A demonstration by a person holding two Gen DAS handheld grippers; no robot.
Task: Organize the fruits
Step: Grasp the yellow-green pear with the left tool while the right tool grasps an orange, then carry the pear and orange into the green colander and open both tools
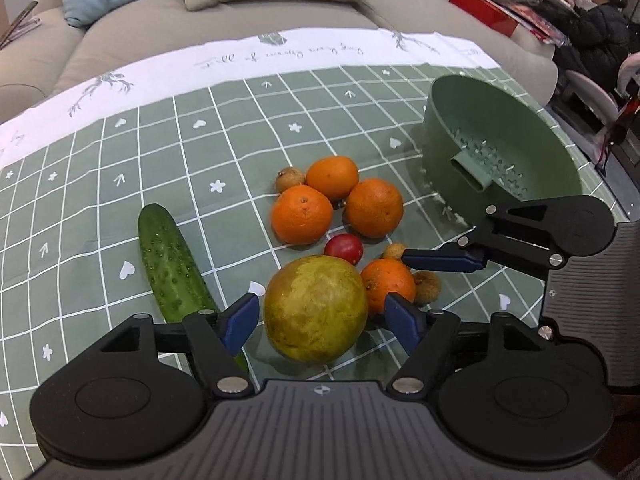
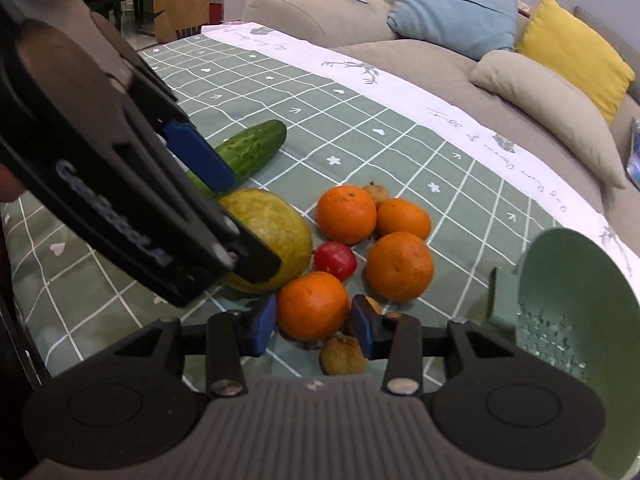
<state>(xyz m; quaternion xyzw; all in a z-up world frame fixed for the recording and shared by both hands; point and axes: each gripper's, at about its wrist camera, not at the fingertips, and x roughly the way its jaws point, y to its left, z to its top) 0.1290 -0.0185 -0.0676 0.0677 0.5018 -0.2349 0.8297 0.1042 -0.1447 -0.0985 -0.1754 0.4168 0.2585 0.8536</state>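
Note:
A pile of fruit lies on the green checked tablecloth [image 1: 120, 208]. My left gripper [image 1: 322, 322] is open, its blue fingers on either side of a big yellow-green fruit [image 1: 316, 308], also seen in the right wrist view [image 2: 276, 232]. My right gripper [image 2: 314, 326] is open around the nearest orange [image 2: 312, 306], which also shows in the left wrist view [image 1: 386, 284]; contact is unclear. Three more oranges [image 1: 302, 214] [image 1: 332, 176] [image 1: 374, 208], a small red fruit [image 1: 344, 248] and small brown fruits [image 1: 290, 179] lie close by. A cucumber [image 1: 172, 264] lies to the left.
A green colander bowl [image 1: 532, 120] stands at the right of the table, tilted-looking in the right wrist view [image 2: 600, 280]. A beige sofa [image 1: 240, 20] with cushions runs behind the table. A person [image 1: 604, 20] sits far right.

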